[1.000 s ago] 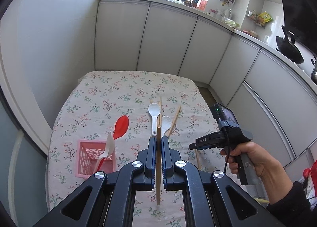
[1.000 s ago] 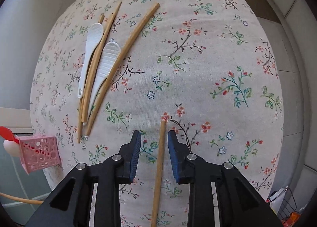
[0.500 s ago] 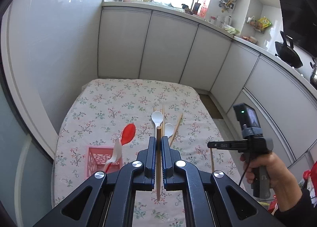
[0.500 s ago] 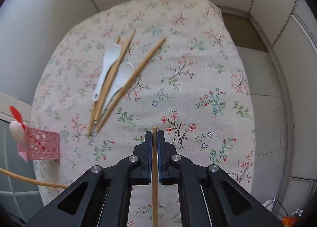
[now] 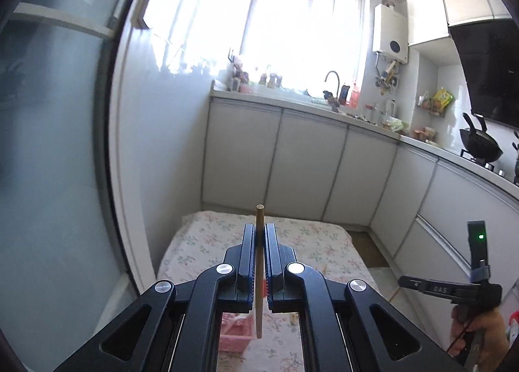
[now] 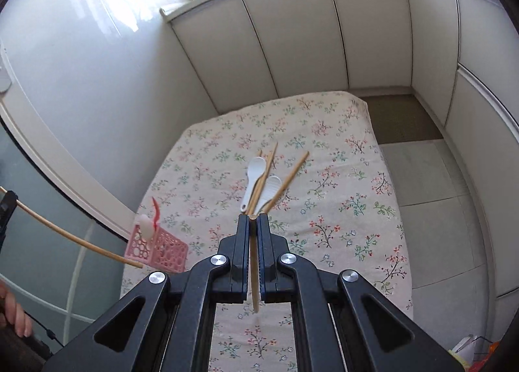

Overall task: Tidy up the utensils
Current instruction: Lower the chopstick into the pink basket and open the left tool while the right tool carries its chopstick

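Observation:
My left gripper is shut on a wooden chopstick, held high above the floral table. That chopstick also shows in the right wrist view, near the pink basket. My right gripper is shut on another wooden chopstick, above the table's near half. The basket holds a red spoon and a white spoon. Two white spoons and several chopsticks lie together mid-table.
White cabinets line the back and right of the table. A glass door stands to the left. Tiled floor lies right of the table. The right gripper and hand show in the left wrist view.
The right gripper closed on a chopstick that lay on the table and lifted it. Both grippers rose and tilted up, so the table looks smaller and lower.

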Motion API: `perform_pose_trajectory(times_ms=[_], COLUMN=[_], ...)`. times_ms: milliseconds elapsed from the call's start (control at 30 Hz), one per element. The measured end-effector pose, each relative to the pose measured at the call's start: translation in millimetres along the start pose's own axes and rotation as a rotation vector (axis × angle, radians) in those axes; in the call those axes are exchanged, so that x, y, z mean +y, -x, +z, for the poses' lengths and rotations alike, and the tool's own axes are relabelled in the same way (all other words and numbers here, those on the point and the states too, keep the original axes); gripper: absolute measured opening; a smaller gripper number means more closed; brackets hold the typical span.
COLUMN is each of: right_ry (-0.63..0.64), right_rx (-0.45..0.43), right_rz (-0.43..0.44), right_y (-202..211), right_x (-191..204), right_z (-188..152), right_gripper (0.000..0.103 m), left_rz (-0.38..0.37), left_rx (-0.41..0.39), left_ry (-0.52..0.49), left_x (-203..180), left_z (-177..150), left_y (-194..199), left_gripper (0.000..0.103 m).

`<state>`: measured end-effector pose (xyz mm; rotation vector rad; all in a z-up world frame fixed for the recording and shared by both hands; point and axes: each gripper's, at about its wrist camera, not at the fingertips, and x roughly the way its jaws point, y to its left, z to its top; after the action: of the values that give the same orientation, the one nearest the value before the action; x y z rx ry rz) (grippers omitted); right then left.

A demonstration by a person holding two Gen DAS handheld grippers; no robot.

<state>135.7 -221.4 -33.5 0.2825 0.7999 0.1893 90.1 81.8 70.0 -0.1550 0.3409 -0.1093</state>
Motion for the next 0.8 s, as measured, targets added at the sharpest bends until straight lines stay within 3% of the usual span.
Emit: perform_pose_trajectory(times_ms=[100,367,600,800], right_ry=[0.011,0.042,0.057,0.047], right_rx=[-0.033,-0.072,-0.065,-0.088], right_rz=[0.03,0.082,0.106,0.16], right_y=[6.7,3.1,-5.7,-1.2], right_x=[11.4,37.3,49.9,58.4], right_z=[0.2,0.9,0.9,4.6], right_gripper=[0.004,0.004,0.004,0.004], left_rz=[0.065,0.123,0.127,0.081], left_rx=[-0.008,0.049,0.105,0.211], left_ry=[-0.023,-0.076,-0.137,-0.085], left_x=[6.0,14.4,8.7,17.4], left_z=[-2.6,-22.4,-39.6,-55.8], left_y=[-10.0,-74.9,-118.2,-151.2], left_gripper=[0.005,0.005,0.005,0.006])
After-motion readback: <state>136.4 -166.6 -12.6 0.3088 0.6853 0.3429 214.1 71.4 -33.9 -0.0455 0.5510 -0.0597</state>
